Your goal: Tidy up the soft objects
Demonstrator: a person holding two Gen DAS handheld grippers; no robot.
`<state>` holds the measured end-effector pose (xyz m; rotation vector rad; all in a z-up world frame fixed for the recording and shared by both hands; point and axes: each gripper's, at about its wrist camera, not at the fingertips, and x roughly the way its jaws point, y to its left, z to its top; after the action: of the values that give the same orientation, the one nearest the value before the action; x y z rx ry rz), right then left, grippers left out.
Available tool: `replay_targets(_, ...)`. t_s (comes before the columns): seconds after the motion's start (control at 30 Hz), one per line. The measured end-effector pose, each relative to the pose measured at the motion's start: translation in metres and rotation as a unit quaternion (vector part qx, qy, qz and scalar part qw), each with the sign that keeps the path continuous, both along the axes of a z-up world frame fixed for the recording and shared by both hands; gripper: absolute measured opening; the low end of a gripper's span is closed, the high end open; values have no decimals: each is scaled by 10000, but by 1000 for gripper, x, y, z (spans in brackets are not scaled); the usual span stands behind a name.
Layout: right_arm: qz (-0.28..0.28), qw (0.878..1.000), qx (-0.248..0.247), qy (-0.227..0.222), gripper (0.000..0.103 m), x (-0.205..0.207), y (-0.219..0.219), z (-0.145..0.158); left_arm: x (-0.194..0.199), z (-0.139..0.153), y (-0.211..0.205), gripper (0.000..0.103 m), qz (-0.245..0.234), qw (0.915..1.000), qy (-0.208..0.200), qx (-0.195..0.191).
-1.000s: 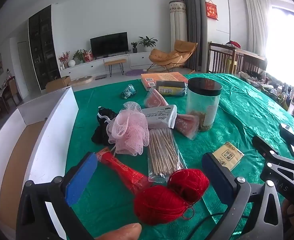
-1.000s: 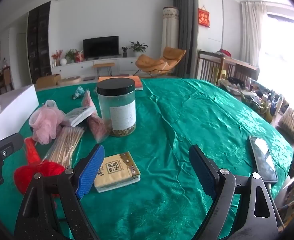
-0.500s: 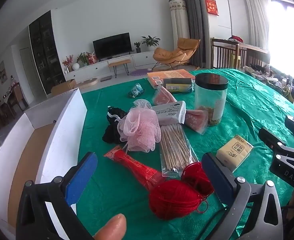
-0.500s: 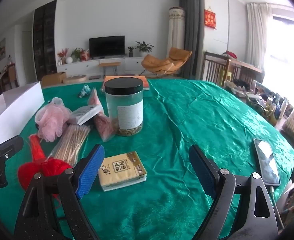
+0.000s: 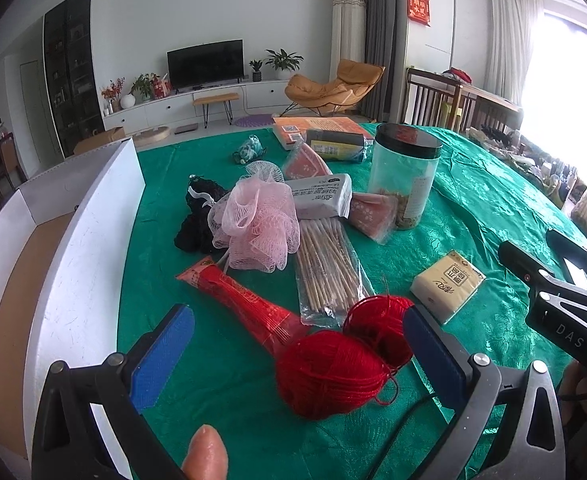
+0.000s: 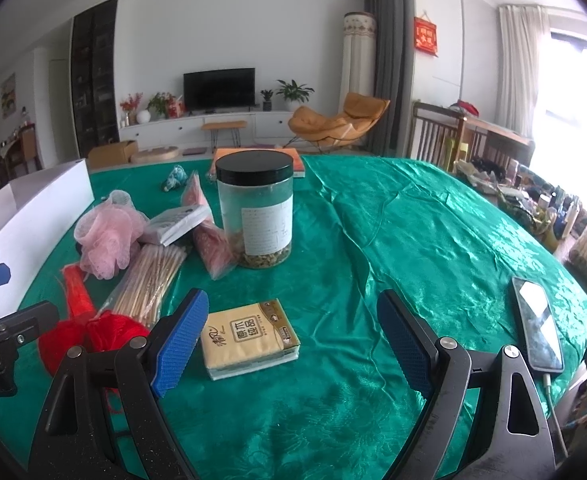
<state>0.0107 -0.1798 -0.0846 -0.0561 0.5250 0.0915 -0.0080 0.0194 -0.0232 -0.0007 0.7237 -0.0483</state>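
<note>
A round tabletop (image 6: 433, 240) draped in shiny green satin cloth is carrying everything, and almost nothing looks sorted yet. Along its left edge a large white open cardboard box (image 5: 73, 240) with a brown floor is standing with nothing visible inside, which suggests the organizing is only beginning; whether it is the intended bin is a judgement.

Near the middle, a tall clear plastic jar with a black lid (image 6: 255, 208) is standing upright, clearly not a soft item. Beside it a fluffy pink mesh bath sponge (image 5: 257, 226) is lying against a black lacy fabric bundle (image 5: 199, 218), with a flat grey-white tissue pack (image 5: 319, 196) just behind and a clear bag of wooden sticks (image 5: 325, 268) just in front. A long red foil packet (image 5: 245, 304) is running diagonally toward the camera.

Closest to the left hand-held gripper (image 5: 293, 344), two balls of bright red yarn (image 5: 329, 372) are sitting touching each other, the nearer one lying between the wide-spread blue pads without touching them. This gripper is gaping open and holding nothing; the yarn seems the likely first pick.

The right hand-held gripper (image 6: 293, 336) is likewise spread wide and empty, hovering just behind a small yellow paper tissue packet (image 6: 249, 336) resting flat on the cloth. A black smartphone (image 6: 537, 324) is lying near the right edge.

All the soft pieces are awaiting collection.
</note>
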Motion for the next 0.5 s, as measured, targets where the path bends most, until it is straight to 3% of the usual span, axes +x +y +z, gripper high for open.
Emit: replay_targets(0.5, 29, 10000, -15, 8, 88, 0, 2, 0, -5, 1, -2, 103, -10, 10000, -69, 65)
